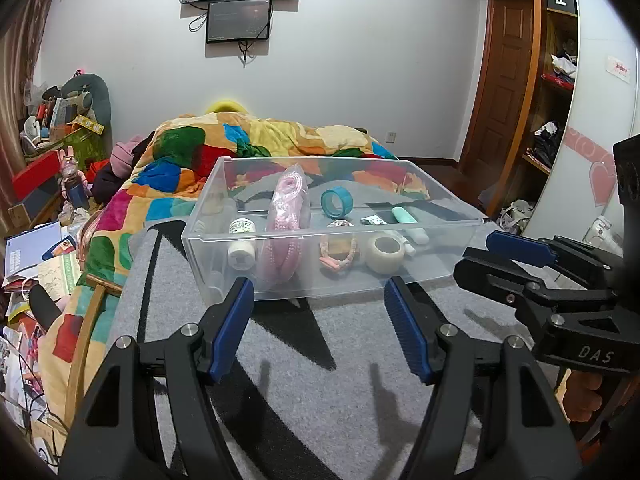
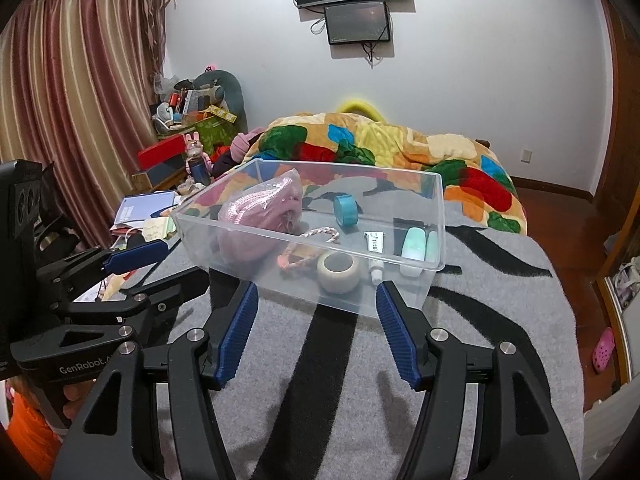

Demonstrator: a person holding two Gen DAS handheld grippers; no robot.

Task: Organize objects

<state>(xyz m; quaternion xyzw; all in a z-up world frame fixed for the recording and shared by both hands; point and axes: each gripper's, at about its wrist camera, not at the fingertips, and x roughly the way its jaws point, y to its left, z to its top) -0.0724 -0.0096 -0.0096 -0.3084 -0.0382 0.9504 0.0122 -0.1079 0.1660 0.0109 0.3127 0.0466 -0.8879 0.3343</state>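
A clear bin point(image 1: 320, 264) sits on the grey striped blanket point(image 1: 320, 380) on the bed, straight ahead of both tongs and just past their tips. The left tongs point(image 1: 320, 308) stand wide open and empty, the bin's near wall just beyond the blue pads. The right tongs point(image 2: 316, 312) are likewise spread open and hold nothing, aimed at the bin's near right corner. Inside the bin lie a pink bag point(image 1: 286, 224) at the left, a teal tape ring point(image 1: 337, 202) further back, a braided band point(image 1: 338, 254), a white tape roll point(image 1: 385, 255), a small tube point(image 2: 375, 254) and a mint bottle point(image 2: 414, 250) along the right wall. A patchwork quilt point(image 1: 192, 160) is heaped behind the bin.
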